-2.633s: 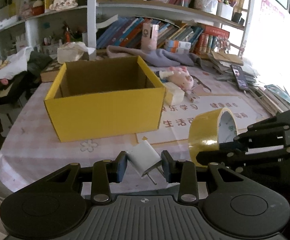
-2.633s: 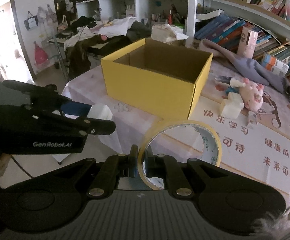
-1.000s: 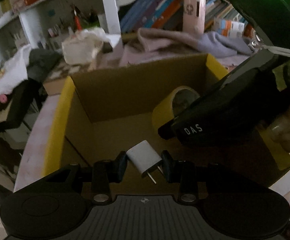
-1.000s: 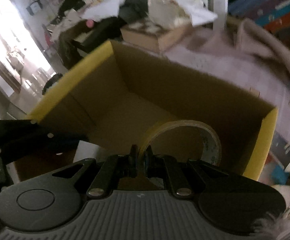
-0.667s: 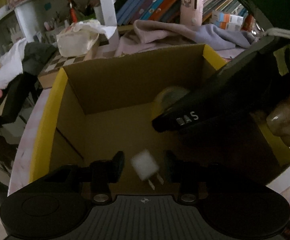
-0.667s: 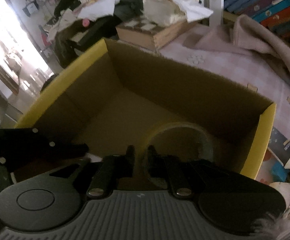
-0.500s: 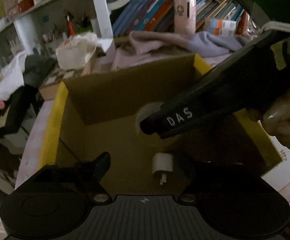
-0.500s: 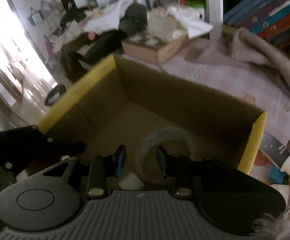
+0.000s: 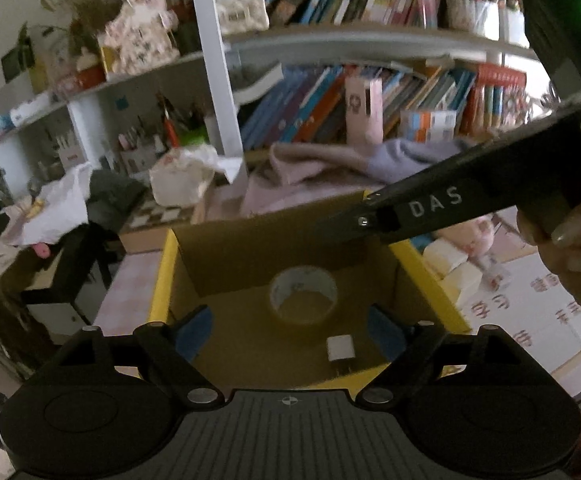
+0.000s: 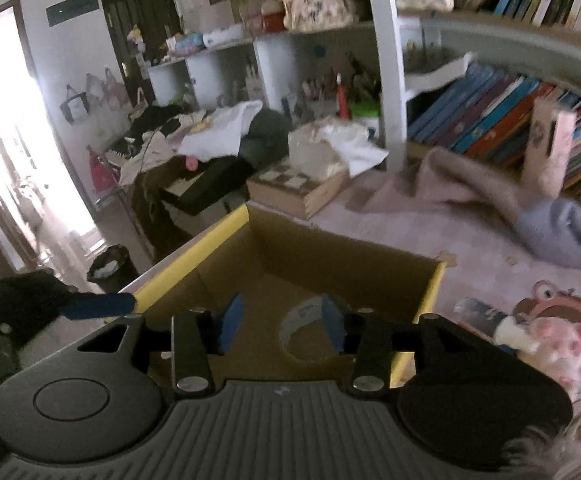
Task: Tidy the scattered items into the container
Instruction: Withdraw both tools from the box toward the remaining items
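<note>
We see our left gripper (image 9: 288,332) at lower centre with jaws just spread and empty, the tape roll (image 9: 303,295) and white charger (image 9: 341,348) lying on the floor of the yellow box (image 9: 162,276), and our right gripper (image 10: 280,322) likewise just parted, gripping nothing.

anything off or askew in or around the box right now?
Nothing stands out inside: the tape roll lies flat on the box floor, the white charger beside it. Left claw and right claw are open and empty. The pig toy lies outside on the table.
</note>
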